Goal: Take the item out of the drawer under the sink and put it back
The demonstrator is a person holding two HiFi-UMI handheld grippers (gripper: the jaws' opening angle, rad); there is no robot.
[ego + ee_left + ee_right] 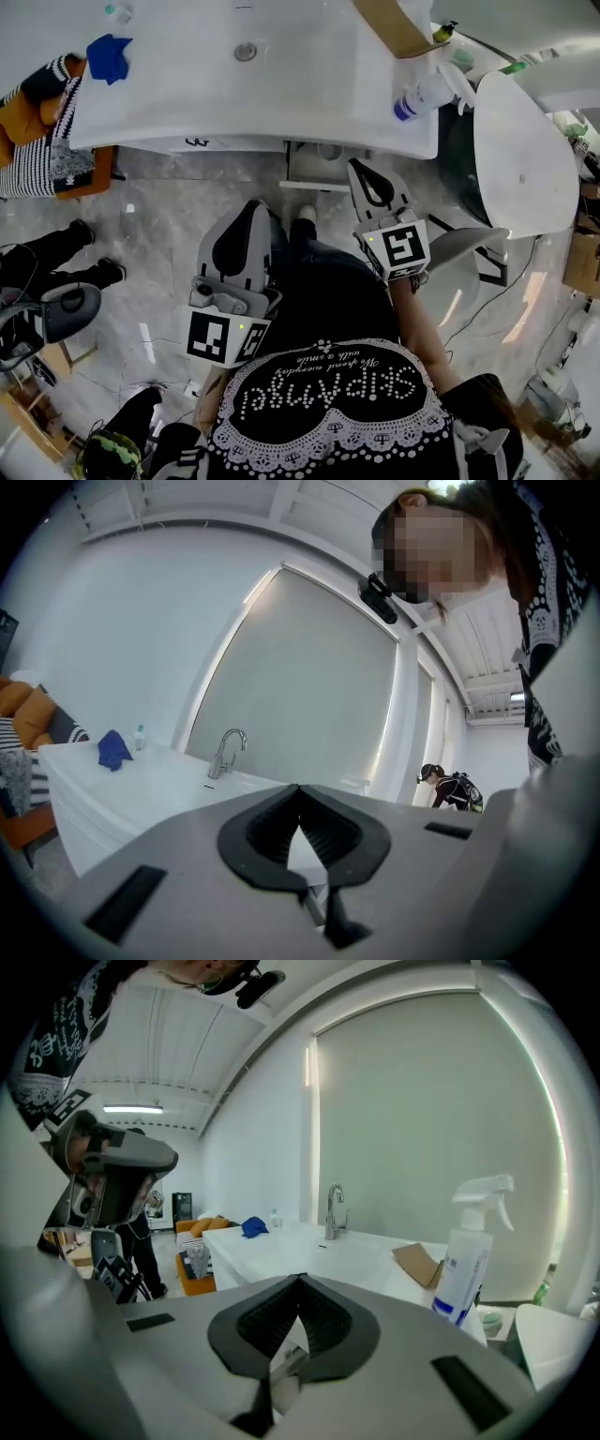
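The white sink counter [309,94] runs across the top of the head view, with its drain [246,52] in the basin. A strip of the white cabinet [323,167] shows under its front edge; I cannot tell how the drawer stands. No item from the drawer is in view. My right gripper [354,167] is raised just before that edge, its jaws shut and empty [301,1279]. My left gripper [257,206] hangs lower and further back, also shut with nothing between its jaws [299,789]. Both point toward the faucet [334,1211].
On the counter lie a blue cloth [108,56], a spray bottle [422,97] and a cardboard piece [394,28]. A white toilet [525,150] stands to the right, an orange sofa [37,131] to the left. Another person's legs [56,262] stand on the grey floor.
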